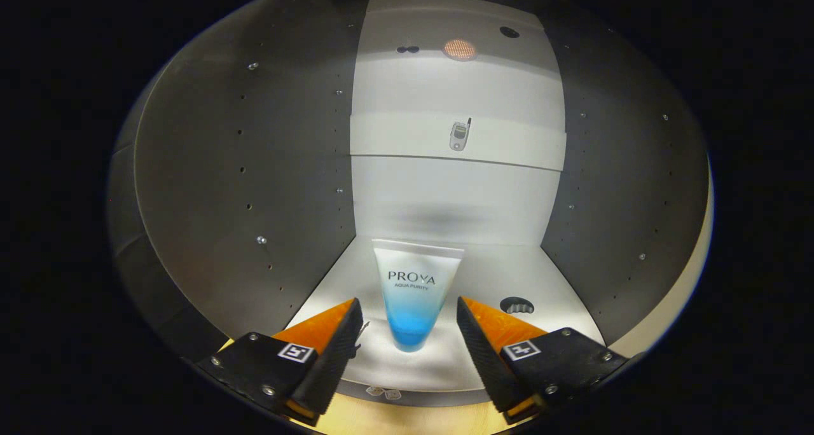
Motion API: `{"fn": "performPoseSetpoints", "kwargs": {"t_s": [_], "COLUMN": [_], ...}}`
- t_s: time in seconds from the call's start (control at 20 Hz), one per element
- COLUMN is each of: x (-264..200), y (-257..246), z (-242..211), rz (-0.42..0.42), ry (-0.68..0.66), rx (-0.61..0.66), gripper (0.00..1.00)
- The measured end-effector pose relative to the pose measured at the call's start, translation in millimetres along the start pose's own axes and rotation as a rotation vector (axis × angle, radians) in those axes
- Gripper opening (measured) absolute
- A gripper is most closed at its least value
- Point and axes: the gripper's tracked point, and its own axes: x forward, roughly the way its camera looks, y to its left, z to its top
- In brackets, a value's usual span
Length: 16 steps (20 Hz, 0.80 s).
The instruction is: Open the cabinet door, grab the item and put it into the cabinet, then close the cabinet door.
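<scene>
A white-to-blue cosmetic tube [414,296] stands upright on its blue cap on the cabinet's white bottom shelf [489,276], inside the cabinet. My gripper [407,317] is open. Its two orange-and-black fingers [340,343] flank the tube's lower end with a gap on each side, touching nothing. The cabinet's grey side walls [254,187] rise left and right of the tube. The door itself is out of sight.
A white upper shelf [407,139] carries a small flip phone [459,136]. A dark cable hole [516,305] sits in the bottom shelf right of the tube. A round light [459,49] glows in the cabinet's top. A wooden surface [413,419] lies below the cabinet's front edge.
</scene>
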Motion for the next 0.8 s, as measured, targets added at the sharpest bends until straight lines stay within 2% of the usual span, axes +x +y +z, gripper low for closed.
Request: {"fn": "performPoseSetpoints", "kwargs": {"t_s": [0.35, 0.8], "x": [-51.0, -156.5], "y": [-3.6, -6.6], "z": [5.7, 9.4], "rz": [-0.010, -0.024], "ry": [-0.079, -0.255], "rx": [0.056, 0.060], "gripper": [0.94, 0.94]}}
